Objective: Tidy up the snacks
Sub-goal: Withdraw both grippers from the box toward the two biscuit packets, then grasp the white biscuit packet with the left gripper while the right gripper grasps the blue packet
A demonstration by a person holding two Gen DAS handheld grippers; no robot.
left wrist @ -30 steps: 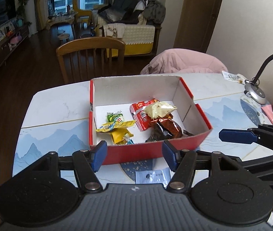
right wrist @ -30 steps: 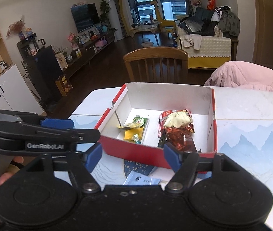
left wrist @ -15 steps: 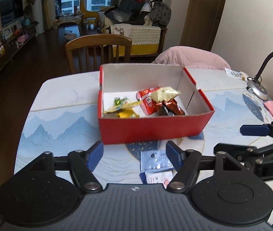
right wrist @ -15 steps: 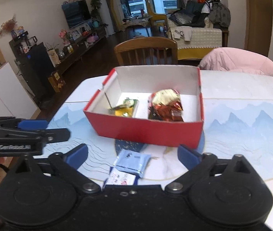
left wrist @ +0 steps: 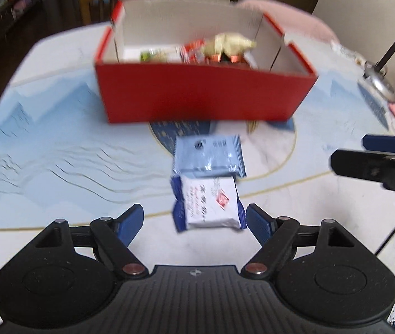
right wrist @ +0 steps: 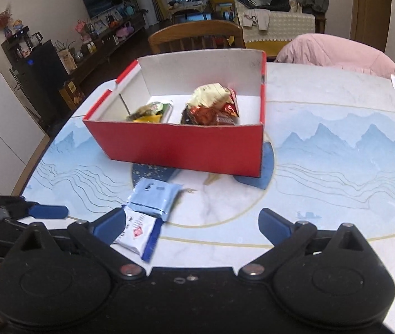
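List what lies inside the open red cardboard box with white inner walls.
Inside the red cardboard box: green-yellow wrappers left of a thin divider, and a pile of red-brown packets topped by a pale one on the right. The near wall hides the floor and anything lower.

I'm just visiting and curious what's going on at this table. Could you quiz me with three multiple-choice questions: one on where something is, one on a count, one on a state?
1. Where is the white packet?
A. inside the red box
B. on the table, nearer the camera than the pale blue packet
C. on the chair

2. How many packets lie outside the red box?
A. two
B. four
C. none

3. The left hand-held gripper is:
A. clamped on a packet
B. open
C. inside the box

Answers:
1 B, it lies just this side of the pale blue packet.
2 A, white and pale blue.
3 B, its pads touch nothing.
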